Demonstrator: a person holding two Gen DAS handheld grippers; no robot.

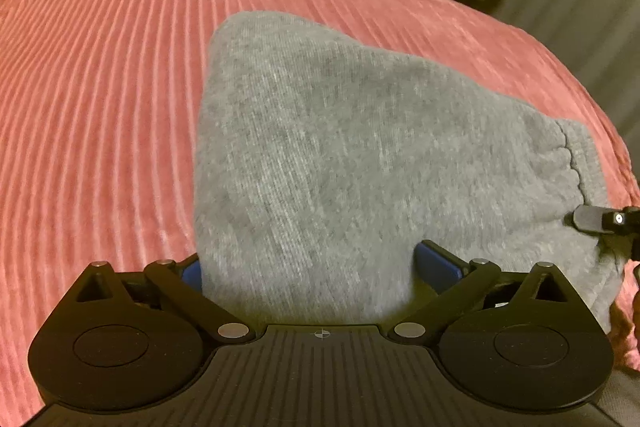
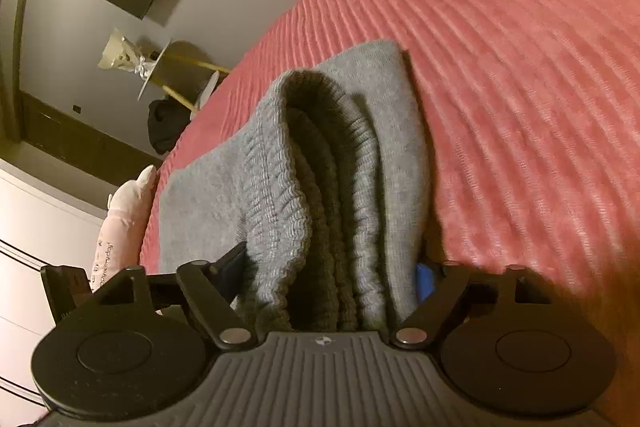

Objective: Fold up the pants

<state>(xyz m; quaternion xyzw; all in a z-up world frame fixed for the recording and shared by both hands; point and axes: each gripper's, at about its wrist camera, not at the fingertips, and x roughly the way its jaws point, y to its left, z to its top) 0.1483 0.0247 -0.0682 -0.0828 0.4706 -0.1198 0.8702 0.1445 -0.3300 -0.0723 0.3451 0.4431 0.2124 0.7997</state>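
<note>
In the left wrist view, the gray pants (image 1: 340,155) lie folded on the pink ribbed bed cover (image 1: 100,107), filling the middle of the frame. Their long axis runs from the tongs at 6 o'clock up toward a rounded folded end at 12 o'clock, while the ribbed waistband (image 1: 580,163) sits at the 3 o'clock side. The left tongs (image 1: 308,269) are pinching the near edge of the pants, with cloth bunched between the blue pads (image 1: 436,259). The tip of the right tongs (image 1: 600,221) shows at 3 o'clock, at the waistband.

In the right wrist view, the pants (image 2: 320,167) run from 6 o'clock away toward 12 o'clock, with the stacked waistband (image 2: 296,155) layers facing the camera. The right tongs (image 2: 332,275) are pinching these layers. The bed cover (image 2: 520,67) spreads toward 2 o'clock. A pink plush toy (image 2: 124,211) lies at 9 o'clock beside the bed.
</note>
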